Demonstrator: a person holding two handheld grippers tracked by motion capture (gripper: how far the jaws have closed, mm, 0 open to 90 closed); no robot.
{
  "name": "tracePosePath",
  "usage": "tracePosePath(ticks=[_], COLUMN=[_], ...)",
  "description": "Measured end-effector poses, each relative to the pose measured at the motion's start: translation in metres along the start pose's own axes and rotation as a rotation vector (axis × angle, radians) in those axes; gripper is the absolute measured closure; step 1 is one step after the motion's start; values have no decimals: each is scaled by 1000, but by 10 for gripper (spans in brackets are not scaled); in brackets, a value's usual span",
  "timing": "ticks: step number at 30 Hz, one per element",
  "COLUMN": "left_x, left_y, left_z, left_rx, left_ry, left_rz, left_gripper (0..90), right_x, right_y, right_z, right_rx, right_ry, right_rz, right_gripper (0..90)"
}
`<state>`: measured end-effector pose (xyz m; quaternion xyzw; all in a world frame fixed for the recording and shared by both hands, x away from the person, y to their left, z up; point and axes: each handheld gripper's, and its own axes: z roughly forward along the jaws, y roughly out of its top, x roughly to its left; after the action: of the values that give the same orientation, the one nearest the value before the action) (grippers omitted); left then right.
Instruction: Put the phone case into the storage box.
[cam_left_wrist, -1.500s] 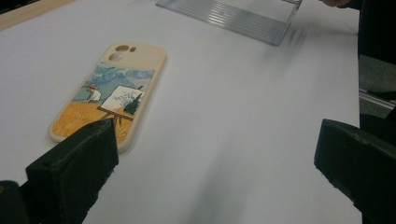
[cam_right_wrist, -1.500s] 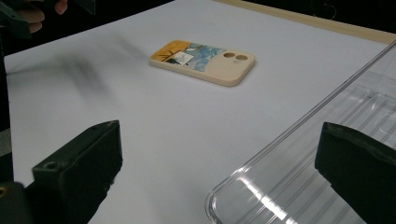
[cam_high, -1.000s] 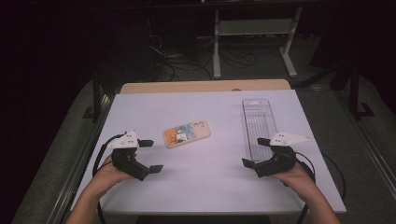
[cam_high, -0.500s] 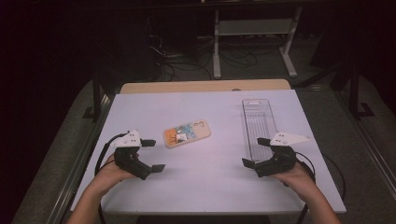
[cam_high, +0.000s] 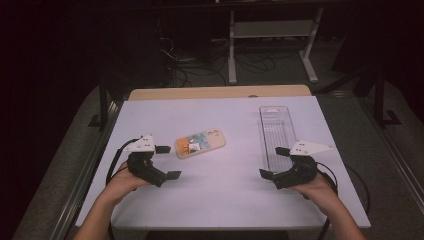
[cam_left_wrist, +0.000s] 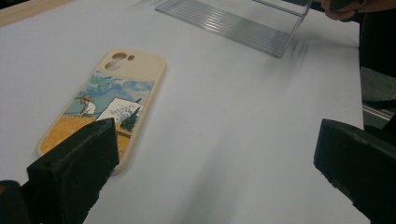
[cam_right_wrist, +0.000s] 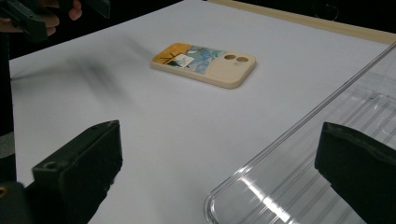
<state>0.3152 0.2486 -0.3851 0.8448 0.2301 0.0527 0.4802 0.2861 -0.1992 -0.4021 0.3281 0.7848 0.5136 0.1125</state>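
Two claws are wide open, and the phone case (cam_high: 200, 143) lies flat just ahead of the left claw (cam_high: 167, 162), which should slide low around its sides, I think.

You have no writing, brand, number or sign to read anywhere here. The phone case (cam_left_wrist: 100, 112) carries only a painted picture, a figure in a straw hat at an easel amid a yellow field under blue swirls, with no lettering on it. The clear tray (cam_right_wrist: 327, 154), well apart from the phone case, is plain ribbed plastic with no label.
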Motion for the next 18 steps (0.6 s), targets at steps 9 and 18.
tracePosePath(ticks=[9,18], left_x=[4,9], left_y=[4,11], left_z=[3,9], left_rx=[-2,-15], left_ry=[5,6], left_rz=[8,0], left_gripper=[0,0], right_x=[2,2], right_y=[0,0], right_z=[1,1], right_rx=[3,4], right_ry=[-12,-14], right_rz=[-6,-3], right_gripper=[6,5])
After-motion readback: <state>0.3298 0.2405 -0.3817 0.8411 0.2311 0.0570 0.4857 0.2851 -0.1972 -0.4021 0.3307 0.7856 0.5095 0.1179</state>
